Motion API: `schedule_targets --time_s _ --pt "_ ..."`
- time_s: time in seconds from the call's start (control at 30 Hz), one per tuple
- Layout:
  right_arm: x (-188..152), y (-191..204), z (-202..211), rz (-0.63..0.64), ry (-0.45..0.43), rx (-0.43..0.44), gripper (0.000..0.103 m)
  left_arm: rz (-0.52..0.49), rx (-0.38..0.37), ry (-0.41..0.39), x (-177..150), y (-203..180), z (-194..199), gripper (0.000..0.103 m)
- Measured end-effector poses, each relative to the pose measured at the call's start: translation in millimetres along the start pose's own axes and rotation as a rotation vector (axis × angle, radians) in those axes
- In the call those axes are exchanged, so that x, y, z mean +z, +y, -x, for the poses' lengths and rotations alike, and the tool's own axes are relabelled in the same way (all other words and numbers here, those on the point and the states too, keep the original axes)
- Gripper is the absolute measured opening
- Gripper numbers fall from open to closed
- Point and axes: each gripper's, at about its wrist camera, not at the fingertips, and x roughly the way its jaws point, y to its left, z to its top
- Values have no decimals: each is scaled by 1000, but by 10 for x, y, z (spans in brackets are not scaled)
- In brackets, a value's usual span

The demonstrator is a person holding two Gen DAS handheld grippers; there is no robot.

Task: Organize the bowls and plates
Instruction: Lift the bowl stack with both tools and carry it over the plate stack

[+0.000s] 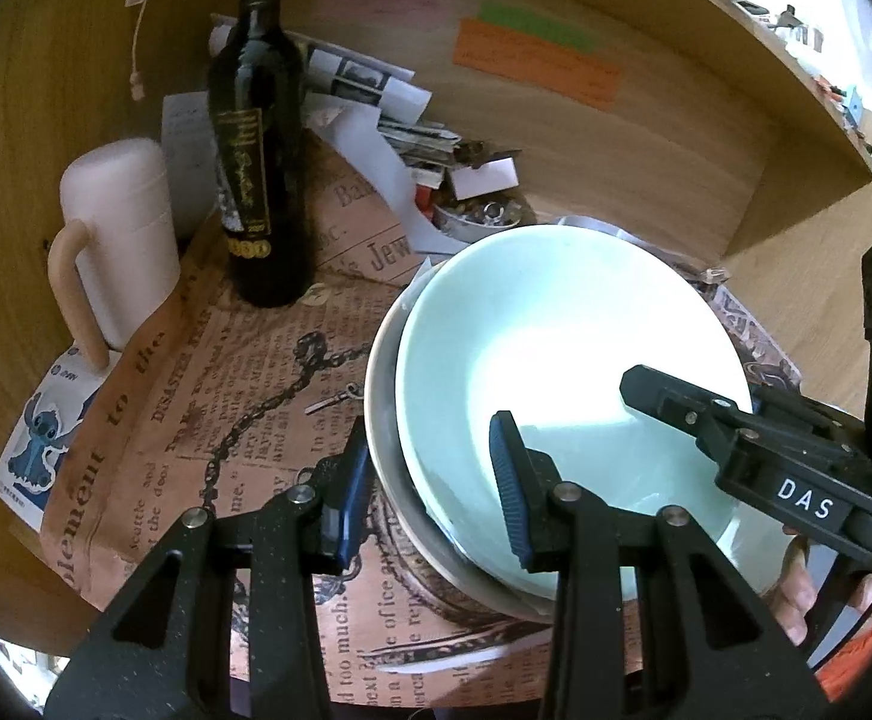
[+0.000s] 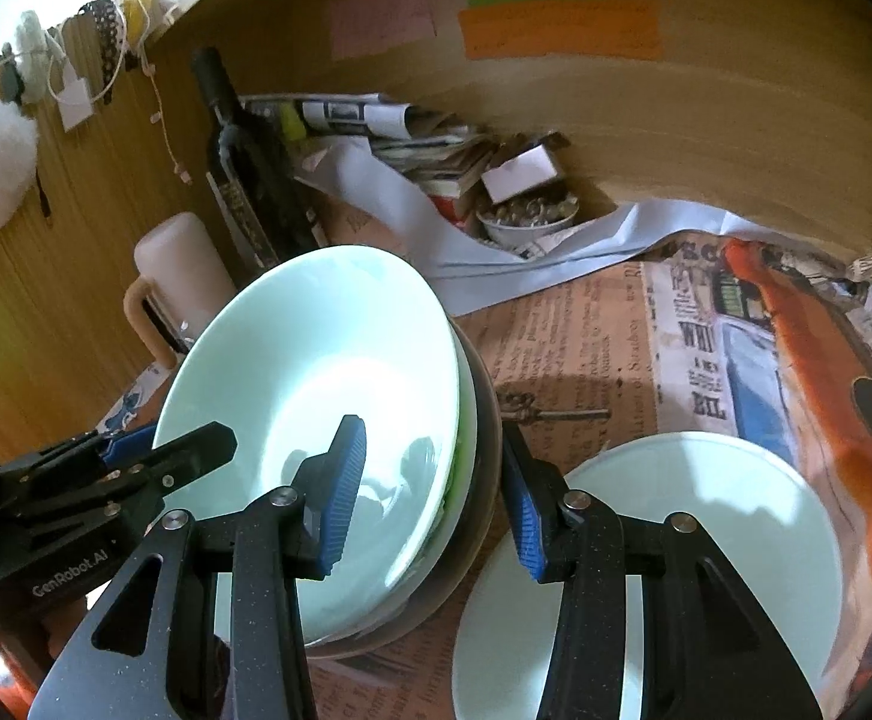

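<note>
A pale green bowl point(image 1: 562, 348) point(image 2: 322, 378) sits nested on top of a stack of bowls; the lowest is a grey bowl point(image 1: 388, 456) with a dark outer wall point(image 2: 484, 420). My left gripper point(image 1: 430, 480) is open and straddles the stack's near-left rim, one pad outside, one inside. My right gripper point(image 2: 436, 492) is open and straddles the stack's right rim the same way; it also shows in the left wrist view point(image 1: 736, 438). A pale green plate point(image 2: 706, 540) lies flat to the right of the stack.
A dark wine bottle point(image 1: 256, 180), a pink lidded mug point(image 1: 118, 240), a heap of papers point(image 1: 376, 102) and a small bowl of trinkets point(image 2: 526, 216) stand behind, against the wooden wall point(image 2: 706, 138). Newsprint paper point(image 1: 226, 420) covers the table.
</note>
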Motion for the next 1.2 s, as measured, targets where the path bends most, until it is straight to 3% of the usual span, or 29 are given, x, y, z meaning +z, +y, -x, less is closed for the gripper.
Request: schedule_targets --time_s 1.2 --pt "-279 -745 789 -124 -103 -92 41 -155 -111 -2 -40 -980 8 38"
